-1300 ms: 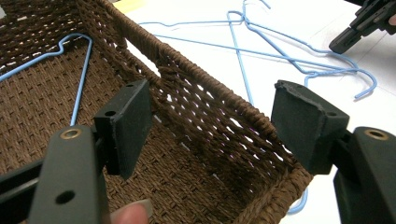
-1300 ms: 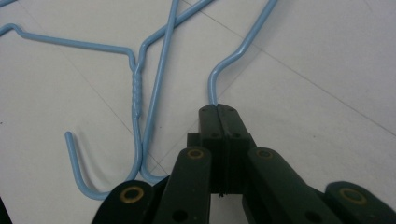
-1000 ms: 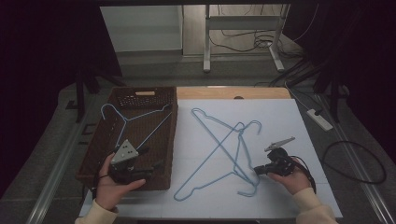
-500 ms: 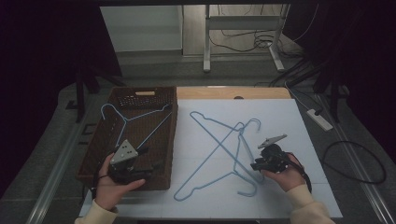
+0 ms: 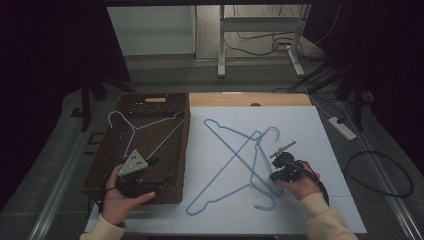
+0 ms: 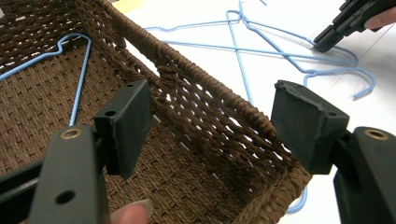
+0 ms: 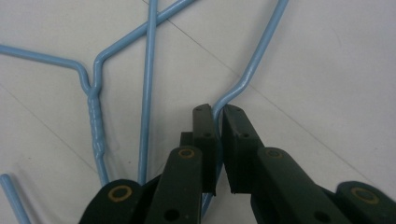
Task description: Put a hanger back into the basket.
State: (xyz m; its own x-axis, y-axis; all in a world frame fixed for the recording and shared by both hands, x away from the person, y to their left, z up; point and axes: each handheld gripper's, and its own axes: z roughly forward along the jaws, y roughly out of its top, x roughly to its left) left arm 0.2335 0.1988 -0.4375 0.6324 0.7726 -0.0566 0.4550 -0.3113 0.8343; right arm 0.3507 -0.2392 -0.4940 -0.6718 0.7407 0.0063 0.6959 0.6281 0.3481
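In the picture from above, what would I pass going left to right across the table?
Wicker basket with a blue hanger in it, and the left gripper at its near end → two crossed blue hangers on the white table → right gripper, closed on one hanger's wire.

lab/test room | dark surround | floor cables (image 5: pixel 380 172) | power strip (image 5: pixel 342 128)

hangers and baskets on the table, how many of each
Blue wire hangers: 3 — one in the basket, two crossed on the white table: one and one with its wire between the right gripper jaws
Brown woven basket: 1
Total: 4
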